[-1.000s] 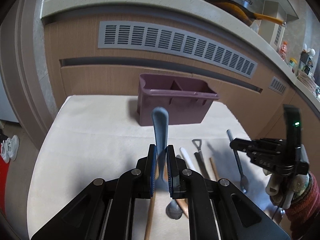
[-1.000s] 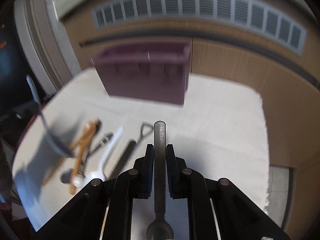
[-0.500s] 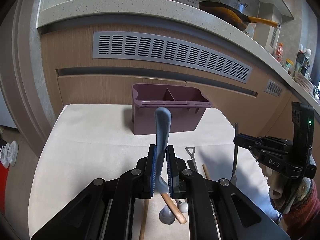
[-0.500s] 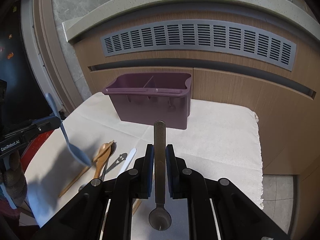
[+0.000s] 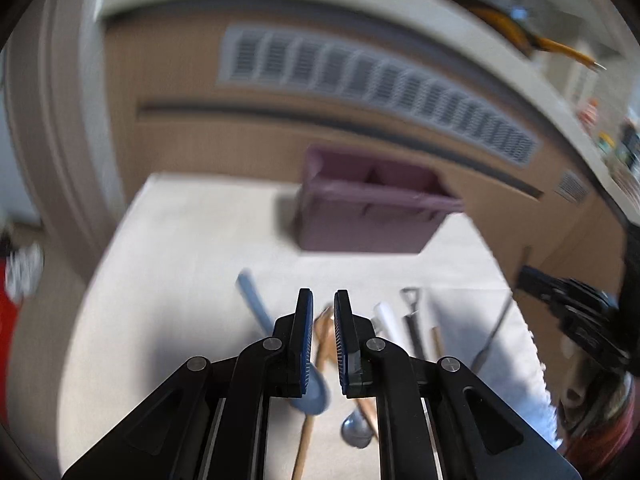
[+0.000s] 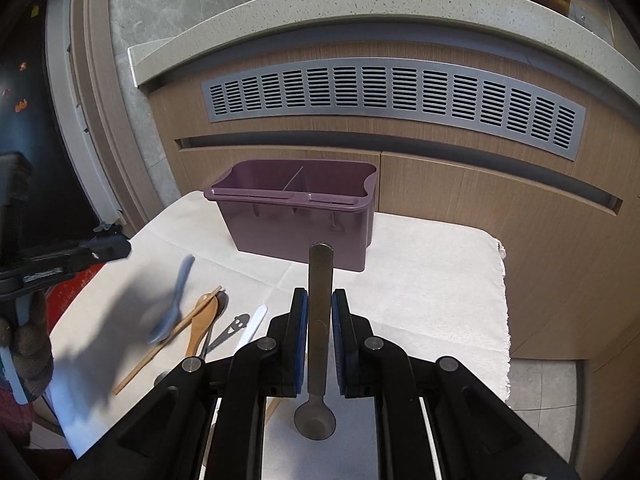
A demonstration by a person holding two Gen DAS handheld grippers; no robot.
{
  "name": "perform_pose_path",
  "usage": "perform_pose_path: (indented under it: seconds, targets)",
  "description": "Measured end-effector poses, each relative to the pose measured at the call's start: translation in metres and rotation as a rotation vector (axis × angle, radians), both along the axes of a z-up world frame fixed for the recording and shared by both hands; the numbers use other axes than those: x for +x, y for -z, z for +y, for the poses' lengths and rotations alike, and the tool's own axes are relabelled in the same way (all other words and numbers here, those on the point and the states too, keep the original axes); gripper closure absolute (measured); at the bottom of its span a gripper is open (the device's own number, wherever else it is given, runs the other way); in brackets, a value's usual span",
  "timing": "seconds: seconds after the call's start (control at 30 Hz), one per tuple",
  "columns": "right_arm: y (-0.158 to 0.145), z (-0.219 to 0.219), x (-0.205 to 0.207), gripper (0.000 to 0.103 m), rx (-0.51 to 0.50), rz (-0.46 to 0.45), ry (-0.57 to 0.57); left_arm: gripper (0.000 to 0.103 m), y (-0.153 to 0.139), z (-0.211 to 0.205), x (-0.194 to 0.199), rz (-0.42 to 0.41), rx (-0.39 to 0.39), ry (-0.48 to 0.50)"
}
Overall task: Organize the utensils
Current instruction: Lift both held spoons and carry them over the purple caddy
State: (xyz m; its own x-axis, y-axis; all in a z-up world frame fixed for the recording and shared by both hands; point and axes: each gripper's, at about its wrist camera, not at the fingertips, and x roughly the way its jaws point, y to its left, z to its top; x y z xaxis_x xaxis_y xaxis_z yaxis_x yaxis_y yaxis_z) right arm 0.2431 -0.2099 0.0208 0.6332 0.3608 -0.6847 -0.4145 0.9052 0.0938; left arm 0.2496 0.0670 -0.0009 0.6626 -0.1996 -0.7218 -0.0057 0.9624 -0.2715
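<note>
A purple two-compartment caddy (image 5: 372, 208) (image 6: 296, 216) stands at the far side of the white cloth. My left gripper (image 5: 323, 308) has its jaws opening, with nothing between them. The blue spoon (image 5: 250, 296) (image 6: 176, 300) is free of it, blurred, just left of the jaws and low over the cloth. My right gripper (image 6: 320, 304) is shut on a metal spoon (image 6: 320, 280), handle pointing at the caddy and bowl hanging towards me. A wooden spoon (image 6: 202, 320), a bottle opener (image 6: 232, 330) and a white utensil (image 6: 254, 322) lie on the cloth.
The cloth (image 6: 432, 280) covers a small table whose right edge drops off to the floor. Behind the caddy is a wooden cabinet with a grey vent grille (image 6: 392, 96) under a stone counter. A yellow-handled pan (image 5: 560, 46) sits on the counter.
The blue spoon has left my left gripper's jaws and dropped to the left of them. The left view has swung and blurred. My right gripper has risen a little with the metal spoon.
</note>
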Motion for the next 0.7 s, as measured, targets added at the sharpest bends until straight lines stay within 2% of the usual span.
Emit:
perform_pose_path:
  seconds: [0.1, 0.17, 0.27, 0.4, 0.5, 0.63, 0.67, 0.7]
  targets:
    - [0.001, 0.0, 0.0, 0.092, 0.006, -0.001, -0.004, 0.091, 0.031, 0.02, 0.018, 0.128, -0.086, -0.059]
    - [0.001, 0.0, 0.0, 0.092, 0.009, -0.002, -0.008, 0.09, 0.046, 0.028, 0.027, 0.18, -0.112, -0.102]
    - [0.002, -0.001, 0.001, 0.092, 0.017, -0.003, -0.013, 0.083, 0.061, 0.031, 0.044, 0.236, -0.117, -0.129]
    - [0.004, -0.003, 0.0, 0.092, 0.032, -0.015, -0.004, 0.081, 0.074, 0.019, 0.069, 0.261, 0.004, -0.162]
    - [0.005, -0.008, -0.003, 0.092, 0.042, -0.035, 0.014, 0.08, 0.078, 0.009, 0.076, 0.245, 0.061, -0.157]
    - [0.007, -0.013, -0.005, 0.092, 0.055, -0.047, 0.035, 0.08, 0.086, -0.012, 0.072, 0.187, 0.224, -0.128]
    - [0.007, -0.015, -0.006, 0.092, 0.06, -0.051, 0.039, 0.08, 0.086, -0.014, 0.069, 0.179, 0.232, -0.127]
    - [0.007, -0.016, -0.006, 0.092, 0.065, -0.054, 0.04, 0.08, 0.086, -0.011, 0.068, 0.189, 0.208, -0.139]
